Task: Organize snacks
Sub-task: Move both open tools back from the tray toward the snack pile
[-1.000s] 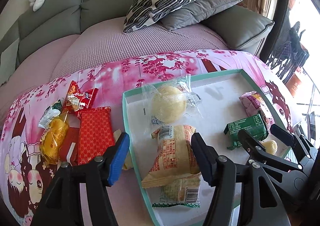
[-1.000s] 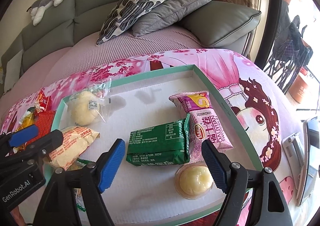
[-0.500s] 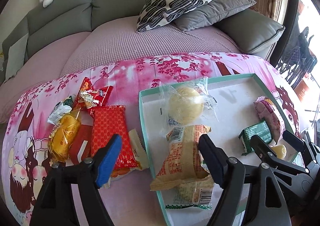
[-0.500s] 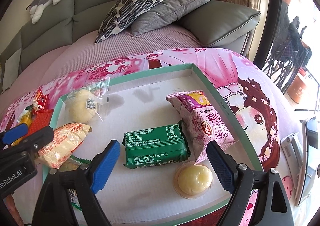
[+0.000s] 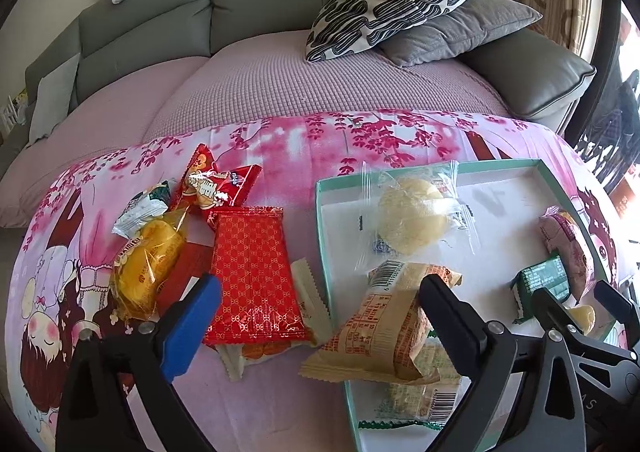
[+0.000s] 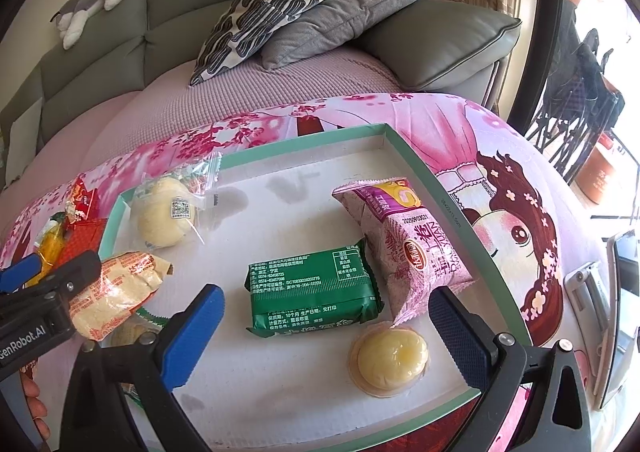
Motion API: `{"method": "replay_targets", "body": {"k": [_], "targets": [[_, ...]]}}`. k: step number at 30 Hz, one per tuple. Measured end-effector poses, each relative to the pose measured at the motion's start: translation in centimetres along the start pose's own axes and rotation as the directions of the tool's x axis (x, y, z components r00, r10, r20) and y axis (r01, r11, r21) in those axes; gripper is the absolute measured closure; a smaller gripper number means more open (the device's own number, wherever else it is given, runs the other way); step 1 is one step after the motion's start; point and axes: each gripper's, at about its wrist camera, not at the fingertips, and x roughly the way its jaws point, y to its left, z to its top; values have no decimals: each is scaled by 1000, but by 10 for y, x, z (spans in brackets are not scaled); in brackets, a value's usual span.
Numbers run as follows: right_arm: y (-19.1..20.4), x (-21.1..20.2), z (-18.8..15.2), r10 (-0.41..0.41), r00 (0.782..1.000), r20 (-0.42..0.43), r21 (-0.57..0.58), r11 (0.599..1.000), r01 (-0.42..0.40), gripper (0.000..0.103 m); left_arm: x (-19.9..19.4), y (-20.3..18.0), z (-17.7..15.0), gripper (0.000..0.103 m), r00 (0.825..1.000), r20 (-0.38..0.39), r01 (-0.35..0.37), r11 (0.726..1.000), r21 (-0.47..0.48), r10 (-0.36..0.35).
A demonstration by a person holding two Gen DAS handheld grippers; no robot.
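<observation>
**Both jaws released over the tray; loose snacks remain outside it**

The mint-rimmed tray (image 6: 416,156) is set on the desk, on a pink printed cloth (image 5: 280,140), and serves as the collection point. Five packets are seen lying flat and apart on its white floor, presumably so none is buried: a clear-wrapped bun (image 6: 164,218), a green packet (image 6: 314,286), a pink packet (image 6: 412,248), a round yellow cup (image 6: 388,360) and a tan packet (image 5: 384,332). The tan packet overhangs the tray's near-left rim, so it is judged only loosely placed.

The left gripper (image 5: 320,326) has just been opening; its jaws stand wide apart, one over the cloth and one over the tan packet, pressing on nothing. The right gripper (image 6: 326,334) has likewise just been opening; its jaws are wide apart, with the green packet and yellow cup lying free ahead of them.

Outside the tray, to its left, a red patterned packet (image 5: 252,276), a yellow-orange packet (image 5: 148,264) and smaller red wrappers (image 5: 216,188) are piled together, judged still to be sorted.

Not resolved: a green-edged packet (image 5: 412,400) beneath the tan one is mostly covered; a pale wrapper under the red patterned packet is cut off; the pile's lower members cannot be counted.
</observation>
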Motion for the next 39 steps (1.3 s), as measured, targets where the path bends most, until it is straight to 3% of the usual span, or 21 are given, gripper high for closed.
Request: {"method": "replay_targets", "body": {"k": [6,12,16,19,21,25,29,39], "targets": [[-4,-2,1,-4,1000,4,16,1000,4,0,-10,-6,2,4,998,13,57,998,15,-57],[-7,-4,1,-2,1000,10,27,1000,2,0,-25,1,5,4,997,69,25,1000,-12,-24],[-5,-5,2,3,1000,9,25,1000,-3,0,-33,18,4,4,987,112,-105,991,-84,114],[-2,-5,1,15,1000,4,20,1000,-15,0,-32,29,0,4,960,87,-255,960,-117,266],[1,-6,2,30,1000,3,16,999,-30,0,-29,35,-3,4,942,62,-320,939,-125,330],[5,-7,2,72,997,-2,34,997,-72,0,-23,50,-13,4,952,8,-301,941,-157,306],[10,-8,2,99,995,-6,36,995,-98,0,-21,59,-20,4,950,-34,-312,933,-178,311],[39,-18,0,69,997,38,-65,996,-66,0,-22,79,-26,4,946,-71,-324,925,-198,316]]}}
